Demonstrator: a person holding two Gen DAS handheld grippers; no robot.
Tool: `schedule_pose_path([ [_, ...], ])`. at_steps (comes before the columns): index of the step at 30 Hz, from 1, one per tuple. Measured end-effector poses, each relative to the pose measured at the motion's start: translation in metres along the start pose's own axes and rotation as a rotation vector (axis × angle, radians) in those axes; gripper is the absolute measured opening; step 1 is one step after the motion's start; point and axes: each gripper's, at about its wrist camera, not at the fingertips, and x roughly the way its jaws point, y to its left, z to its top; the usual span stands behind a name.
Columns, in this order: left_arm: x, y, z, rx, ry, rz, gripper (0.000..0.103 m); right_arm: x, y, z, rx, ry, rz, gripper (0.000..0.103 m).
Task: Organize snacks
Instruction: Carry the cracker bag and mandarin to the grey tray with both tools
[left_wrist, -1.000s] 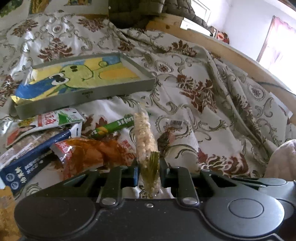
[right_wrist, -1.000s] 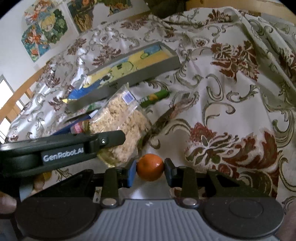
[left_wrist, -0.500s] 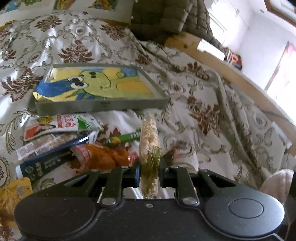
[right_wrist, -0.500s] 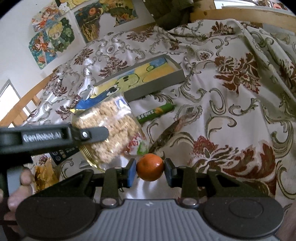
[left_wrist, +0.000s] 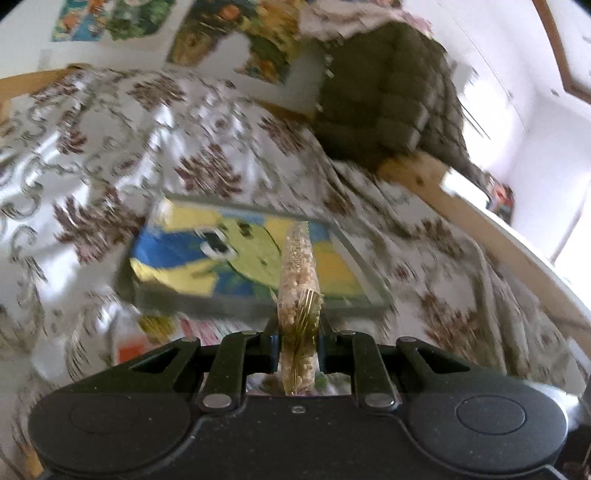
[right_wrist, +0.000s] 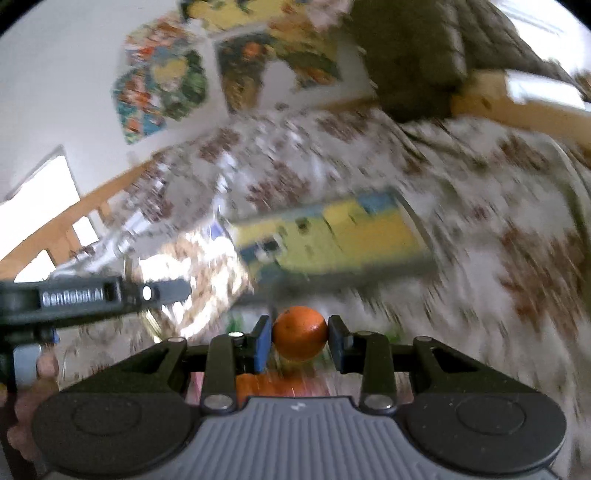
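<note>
My left gripper (left_wrist: 298, 345) is shut on a clear bag of puffed rice snack (left_wrist: 298, 273), held edge-on and sticking up in front of the grey tray (left_wrist: 236, 304) with the yellow, green and blue cartoon lining. My right gripper (right_wrist: 300, 343) is shut on a small orange (right_wrist: 300, 332), gripped between a blue pad and a black pad. In the right wrist view the same tray (right_wrist: 332, 240) lies ahead on the bedspread, and the left gripper's arm (right_wrist: 92, 295) reaches in from the left with the rice snack bag (right_wrist: 199, 280). Both views are blurred by motion.
A floral bedspread (left_wrist: 92, 147) covers the bed. Loose snack packets (left_wrist: 155, 332) lie just below the tray's near wall. A dark quilted jacket (left_wrist: 388, 92) hangs over the wooden bed rail (left_wrist: 480, 229) at the back right. Posters (right_wrist: 166, 81) hang on the wall. A hand (right_wrist: 37, 387) shows at the lower left.
Both grippers have risen and moved toward the tray with their loads still held. The tray now sits closer and more central, and most of the loose packets have dropped out of view.
</note>
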Motion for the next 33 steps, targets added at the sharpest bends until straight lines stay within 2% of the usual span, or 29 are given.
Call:
schedule_pose_path([
  [3, 0.008, 0.019, 0.013, -0.037, -0.038, 0.031, 0.02, 0.027, 0.009, 0.022, -0.048, -0.05, 0.038, 0.037],
  [7, 0.022, 0.041, 0.026, -0.078, -0.071, 0.056, 0.02, 0.066, 0.017, 0.039, -0.04, -0.078, 0.072, 0.037],
  [13, 0.044, 0.07, 0.027, -0.129, -0.073, 0.096, 0.02, 0.113, 0.023, 0.048, -0.062, -0.067, 0.085, 0.037],
  [18, 0.059, 0.094, 0.025, -0.186, -0.065, 0.123, 0.02, 0.143, 0.027, 0.042, -0.09, -0.041, 0.084, 0.037],
  [24, 0.069, 0.102, 0.025, -0.208, -0.064, 0.133, 0.02, 0.171, 0.034, 0.033, -0.11, 0.005, 0.088, 0.037],
  [33, 0.088, 0.111, 0.027, -0.251, -0.07, 0.132, 0.02, 0.183, 0.04, 0.026, -0.121, 0.036, 0.095, 0.037],
])
